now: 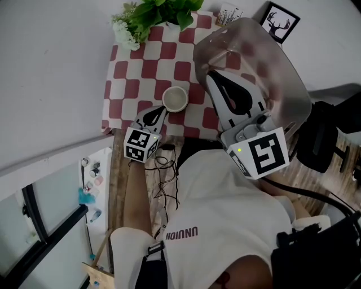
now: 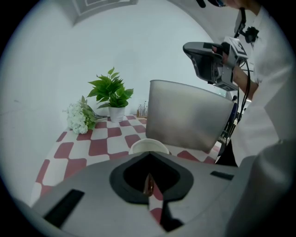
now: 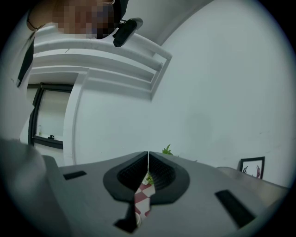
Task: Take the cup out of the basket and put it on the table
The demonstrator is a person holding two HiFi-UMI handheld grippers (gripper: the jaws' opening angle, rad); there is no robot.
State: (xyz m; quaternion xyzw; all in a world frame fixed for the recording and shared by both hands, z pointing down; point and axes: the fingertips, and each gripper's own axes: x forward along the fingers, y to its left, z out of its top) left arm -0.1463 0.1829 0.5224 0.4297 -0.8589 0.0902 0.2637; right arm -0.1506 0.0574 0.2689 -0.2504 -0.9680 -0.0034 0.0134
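The cup (image 1: 175,99) is seen standing upright on the red and white checked cloth (image 1: 169,56) laid on the worktop (image 1: 116,180), outside the basket (image 1: 282,73). Its mouth is turned straight up, so its long line runs up and down.

The left tool (image 1: 159,111) is held just beside the cup's near rim, and its jaws are pressed together. Whether the cup is touched cannot be told. In the left gripper view only the top edge of the cup is shown, and the rest is hidden behind the tool.

The grey basket is set to the right of the cup. Part of it is covered in the head view by the right tool (image 1: 214,74). That tool is held high, pointed at the wall (image 3: 222,92), and its jaws are closed too.

A green plant (image 1: 161,11) and white flowers (image 1: 125,34) are seen at the cloth's far end.
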